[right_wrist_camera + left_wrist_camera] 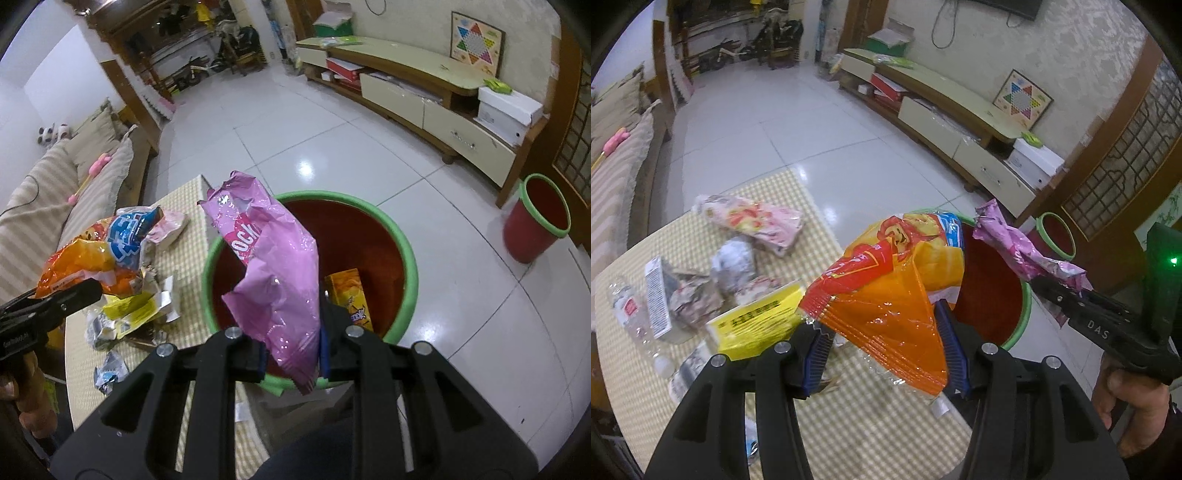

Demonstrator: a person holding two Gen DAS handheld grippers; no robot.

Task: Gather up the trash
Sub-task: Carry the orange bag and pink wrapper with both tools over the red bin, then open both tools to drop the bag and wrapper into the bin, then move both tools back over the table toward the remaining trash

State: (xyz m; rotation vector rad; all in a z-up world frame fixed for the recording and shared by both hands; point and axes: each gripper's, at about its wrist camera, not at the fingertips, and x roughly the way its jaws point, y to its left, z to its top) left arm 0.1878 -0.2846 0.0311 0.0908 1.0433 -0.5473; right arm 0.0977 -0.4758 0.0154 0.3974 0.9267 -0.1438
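an orange snack bag [886,295] is clamped between the blue pads [951,343] of the left gripper [886,354], jaws closed onto its crinkled lower end, and it's held up over the edge of the checkered table [746,206], right next to the red bin with the green rim [993,291]. the same bag is seen from the right wrist view as an orange and blue bundle [92,254] off to the left.

a pink wrapper [273,280] is pinched in the right gripper [291,354], jaws squeezed on its bottom part, and it's hanging directly above the open mouth of the red bin [369,236]. in the left view that wrapper [1019,247] is seen sticking out of the right gripper's tip, above the bin rim.

a yellow-orange box [351,299] is already lying inside the bin, leaned against the wall.

still left on the table: a yellow packet [757,321], a pink floral bag [753,221], a crumpled silvery wad [733,264], a clear plastic bottle [631,317] lying down, and a white carton [657,299].

a second, smaller red bin [535,221] is seen standing on the tiled floor, well apart, near the low tv cabinet [406,70].
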